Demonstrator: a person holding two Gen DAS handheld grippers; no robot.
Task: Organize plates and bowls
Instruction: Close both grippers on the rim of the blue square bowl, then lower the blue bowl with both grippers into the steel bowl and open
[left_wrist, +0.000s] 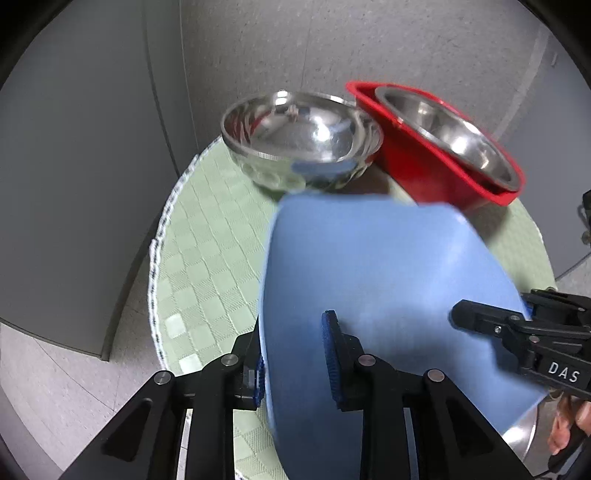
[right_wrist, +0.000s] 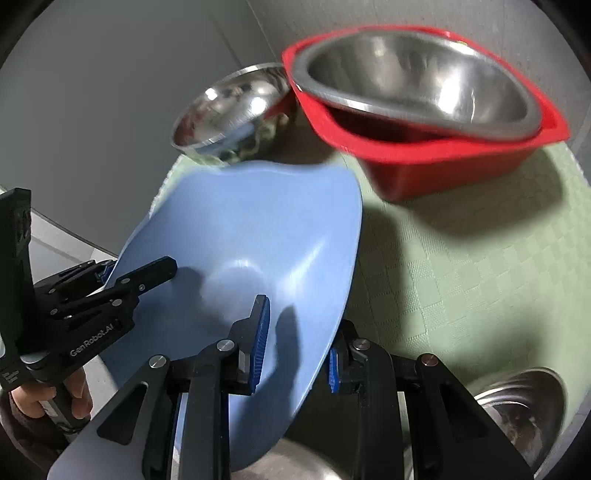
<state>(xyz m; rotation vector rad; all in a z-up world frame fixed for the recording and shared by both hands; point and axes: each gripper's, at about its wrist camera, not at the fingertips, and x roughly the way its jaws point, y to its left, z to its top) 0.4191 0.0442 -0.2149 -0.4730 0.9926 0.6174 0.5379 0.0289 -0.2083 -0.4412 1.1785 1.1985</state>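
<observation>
A blue plate (left_wrist: 380, 280) is held above the green checked mat (left_wrist: 207, 258) by both grippers. My left gripper (left_wrist: 295, 362) is shut on the plate's left edge. My right gripper (right_wrist: 295, 350) is shut on the plate (right_wrist: 255, 236) at its right edge; it also shows in the left wrist view (left_wrist: 491, 325). The left gripper shows in the right wrist view (right_wrist: 140, 277). A shiny steel bowl (left_wrist: 299, 129) stands on the mat beyond the plate. A red square bowl (left_wrist: 432, 166) holding another steel bowl (left_wrist: 447, 129) is tilted at the back right.
The round table's mat (right_wrist: 480, 266) ends close to a grey wall (left_wrist: 92, 147) on the left. Another steel bowl (right_wrist: 524, 406) sits at the near right, and a steel surface (right_wrist: 295, 461) lies under the plate.
</observation>
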